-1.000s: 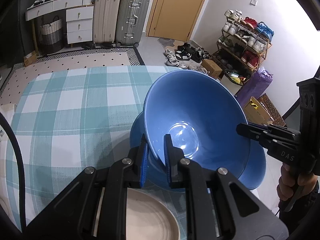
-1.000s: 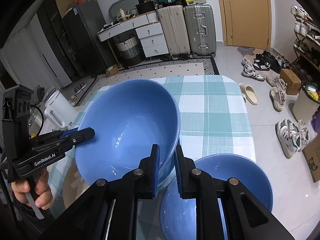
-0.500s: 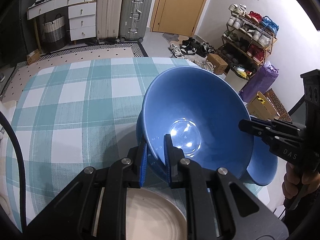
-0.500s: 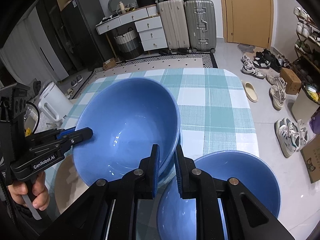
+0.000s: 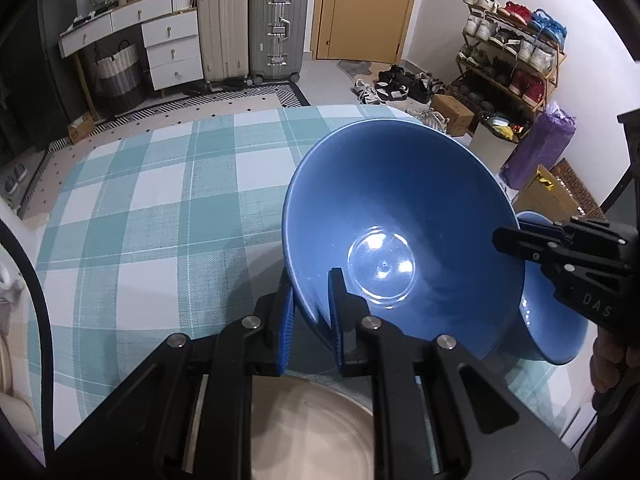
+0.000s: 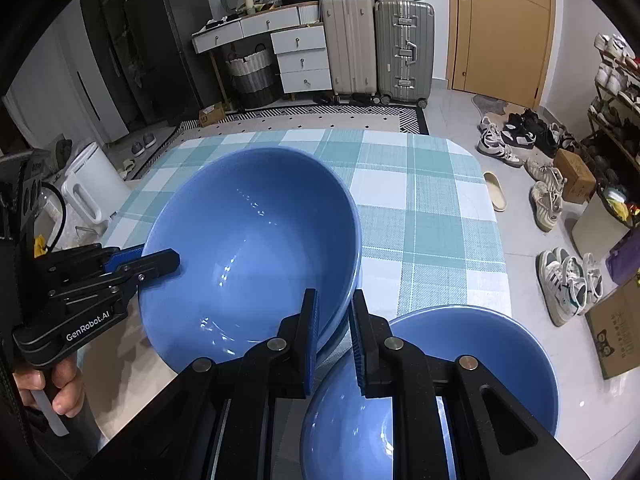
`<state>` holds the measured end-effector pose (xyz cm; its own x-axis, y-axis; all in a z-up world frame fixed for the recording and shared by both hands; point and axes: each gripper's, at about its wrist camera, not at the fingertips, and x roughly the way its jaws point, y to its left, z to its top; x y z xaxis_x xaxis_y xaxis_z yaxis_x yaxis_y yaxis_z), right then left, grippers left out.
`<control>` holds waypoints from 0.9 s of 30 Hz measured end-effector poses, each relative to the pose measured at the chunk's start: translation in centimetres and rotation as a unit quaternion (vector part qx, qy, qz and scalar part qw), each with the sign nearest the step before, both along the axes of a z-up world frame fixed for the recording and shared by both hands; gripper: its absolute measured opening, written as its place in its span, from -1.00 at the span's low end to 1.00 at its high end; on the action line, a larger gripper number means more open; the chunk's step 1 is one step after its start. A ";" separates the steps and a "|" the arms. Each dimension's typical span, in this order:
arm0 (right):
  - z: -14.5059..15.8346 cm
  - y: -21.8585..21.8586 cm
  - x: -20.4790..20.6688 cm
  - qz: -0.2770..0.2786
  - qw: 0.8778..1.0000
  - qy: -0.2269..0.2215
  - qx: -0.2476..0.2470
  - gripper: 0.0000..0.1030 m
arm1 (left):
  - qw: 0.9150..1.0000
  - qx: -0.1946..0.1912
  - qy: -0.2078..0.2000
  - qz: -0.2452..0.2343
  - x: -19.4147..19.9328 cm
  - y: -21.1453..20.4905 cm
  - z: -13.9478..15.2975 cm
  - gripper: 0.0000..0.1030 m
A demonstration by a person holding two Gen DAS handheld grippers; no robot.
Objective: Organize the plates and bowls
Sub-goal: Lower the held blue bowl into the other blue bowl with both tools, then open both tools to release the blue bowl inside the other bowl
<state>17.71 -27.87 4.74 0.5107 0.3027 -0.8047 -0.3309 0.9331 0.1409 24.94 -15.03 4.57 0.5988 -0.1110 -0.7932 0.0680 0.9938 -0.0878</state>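
The big blue bowl (image 5: pixel 400 232) hangs tilted over the checked surface (image 5: pixel 140 208), beside a second blue bowl (image 6: pixel 460 380). The left gripper (image 5: pixel 310 304) and right gripper (image 6: pixel 334 328) each pinch opposite rims, jaws narrow. Lowering both sides evenly should seat it squarely.

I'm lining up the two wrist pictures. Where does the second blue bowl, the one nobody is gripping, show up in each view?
Left wrist view: the second blue bowl sits at the right, mostly hidden behind the held blue bowl, below the right gripper.
Right wrist view: it fills the lower right, beside the right gripper.
Shared landmark: the silver suitcase left of the door.
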 end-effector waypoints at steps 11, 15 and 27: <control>-0.4 0.3 -0.1 0.001 1.000 -0.001 -0.013 -0.69 | 0.999 0.039 -0.006 -0.004 0.0 -0.7 -0.4 -0.71; -0.6 0.5 -0.2 0.003 1.000 -0.001 -0.022 -0.67 | 0.998 0.061 -0.011 -0.008 -0.2 -1.6 -0.6 -0.62; -1.1 0.6 -0.2 0.009 0.999 -0.002 -0.031 -0.67 | 0.998 0.062 -0.001 -0.003 -0.2 -1.3 -1.0 -0.60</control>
